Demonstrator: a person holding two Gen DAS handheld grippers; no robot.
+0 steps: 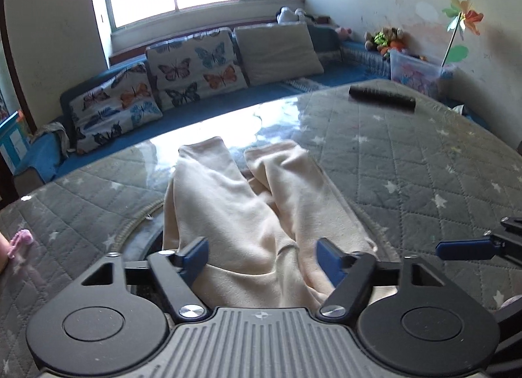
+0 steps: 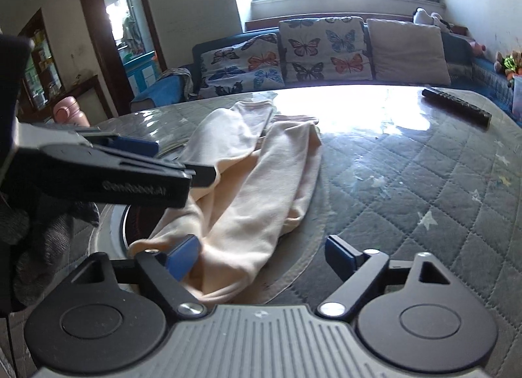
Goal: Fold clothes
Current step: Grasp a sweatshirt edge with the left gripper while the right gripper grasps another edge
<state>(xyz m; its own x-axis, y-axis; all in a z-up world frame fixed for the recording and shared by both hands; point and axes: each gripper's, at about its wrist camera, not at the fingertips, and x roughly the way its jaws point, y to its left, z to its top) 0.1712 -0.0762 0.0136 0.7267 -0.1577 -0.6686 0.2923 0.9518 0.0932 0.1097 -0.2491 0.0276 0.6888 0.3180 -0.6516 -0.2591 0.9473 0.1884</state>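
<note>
Tongs (image 1: 262,255) hover above quilted star-patterned table (image 1: 407,162) facing butterfly cushions (image 1: 195,68).

One cream garment (image 1: 248,214) lies on the worktop (image 1: 407,156), with two leg tubes pointing toward the window. One dark remote control (image 1: 381,96) rests at the worktop's far side. Two claws are in view: the left claw (image 1: 262,257) and the right claw (image 2: 262,255), each with two blue-padded fingers. On the sofa (image 1: 202,113) behind stand three cushions: two with butterfly print (image 1: 195,68) and one plain beige cushion (image 1: 277,48). One paper pinwheel (image 1: 463,17) stands by the wall. One pink bottle (image 2: 70,113) shows in the right wrist view.
</note>
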